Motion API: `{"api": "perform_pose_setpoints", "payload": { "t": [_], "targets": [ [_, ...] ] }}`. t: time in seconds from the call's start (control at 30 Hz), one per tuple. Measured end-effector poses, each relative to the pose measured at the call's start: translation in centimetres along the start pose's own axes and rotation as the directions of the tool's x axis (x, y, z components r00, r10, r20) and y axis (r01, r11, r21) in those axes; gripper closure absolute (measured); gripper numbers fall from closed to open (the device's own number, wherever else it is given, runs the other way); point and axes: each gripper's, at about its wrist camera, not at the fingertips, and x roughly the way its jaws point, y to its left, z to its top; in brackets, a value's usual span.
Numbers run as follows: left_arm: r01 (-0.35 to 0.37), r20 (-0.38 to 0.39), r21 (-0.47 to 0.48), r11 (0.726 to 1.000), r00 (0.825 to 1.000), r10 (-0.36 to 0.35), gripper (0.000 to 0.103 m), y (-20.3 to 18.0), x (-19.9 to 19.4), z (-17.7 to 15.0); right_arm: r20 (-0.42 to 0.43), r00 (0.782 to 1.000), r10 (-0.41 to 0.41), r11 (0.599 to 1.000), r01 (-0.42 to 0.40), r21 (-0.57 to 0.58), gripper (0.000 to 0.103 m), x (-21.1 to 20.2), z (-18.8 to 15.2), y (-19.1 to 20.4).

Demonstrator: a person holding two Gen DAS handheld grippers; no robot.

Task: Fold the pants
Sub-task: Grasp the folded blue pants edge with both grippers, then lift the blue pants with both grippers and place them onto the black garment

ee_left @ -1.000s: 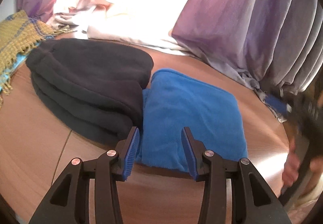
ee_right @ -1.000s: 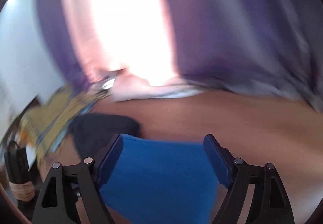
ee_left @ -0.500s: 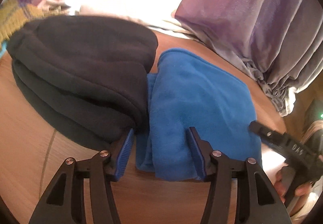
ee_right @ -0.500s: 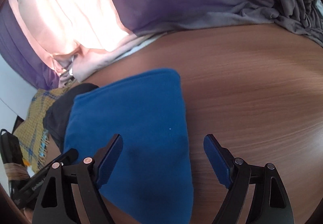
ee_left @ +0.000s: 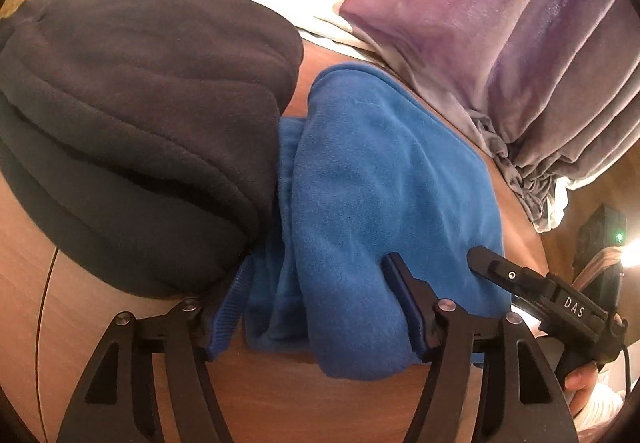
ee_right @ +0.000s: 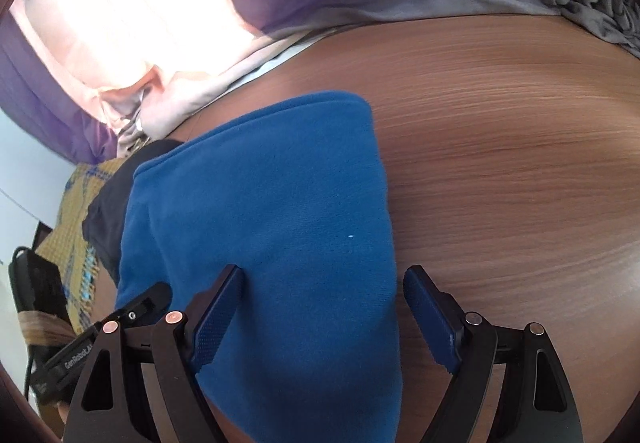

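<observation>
The folded blue fleece pants [ee_left: 384, 179] lie on the wooden table [ee_right: 520, 147]. They also fill the right wrist view [ee_right: 280, 211]. My left gripper [ee_left: 320, 307] is open, its jaws straddling the near left end of the blue bundle, low at the table. My right gripper [ee_right: 324, 307] is open, its jaws set around the bundle's right edge. The right gripper's finger shows in the left wrist view [ee_left: 520, 283], resting on the pants' right side. The left gripper body shows at the lower left of the right wrist view [ee_right: 100, 339].
A stack of folded dark grey fleece garments [ee_left: 144, 131] lies right against the blue pants on the left. A yellow plaid cloth [ee_right: 80, 211] lies beyond it. Purple and grey curtains [ee_left: 520, 43] and pale fabric [ee_right: 188, 99] border the table's far side.
Both grippers have moved in and down onto the blue pants. The left jaws now straddle its near left end; the right gripper swung from the curtains onto its right edge.
</observation>
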Motion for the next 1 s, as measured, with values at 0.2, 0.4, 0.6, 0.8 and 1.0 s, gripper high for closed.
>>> {"api": "perform_pose_setpoints", "payload": {
  "t": [0.2, 0.4, 0.6, 0.8, 1.0],
  "targets": [
    [0.055, -0.005, -0.010, 0.998, 0.998, -0.055, 0.060, 0.1, 0.5, 0.1, -0.028, 0.999, 0.042, 0.999, -0.041, 0.021, 0.031, 0.7, 0.0, -0.1],
    [0.052, 0.008, -0.031, 0.998, 0.999, -0.052, 0.070, -0.5, 0.5, 0.2, -0.024, 0.999, 0.032, 0.998, -0.034, -0.061, 0.051, 0.4, 0.2, 0.8],
    [-0.011, 0.046, 0.016, 1.000, 0.999, 0.010, 0.074, -2.5, 0.0, -0.4, 0.011, 1.000, 0.023, 0.991, -0.022, -0.133, 0.067, -1.3, 0.4, 1.2],
    [-0.042, 0.098, 0.054, 0.998, 0.994, 0.036, 0.076, -5.1, -2.0, -1.6, 0.045, 0.998, 0.034, 0.989, -0.027, -0.146, 0.073, -3.4, -0.3, 0.3],
    [-0.051, 0.151, 0.079, 0.996, 0.988, 0.039, 0.076, -7.4, -4.3, -3.1, 0.111, 0.993, 0.051, 0.981, -0.029, -0.192, 0.073, -6.9, -1.6, 0.2]
  ]
}}
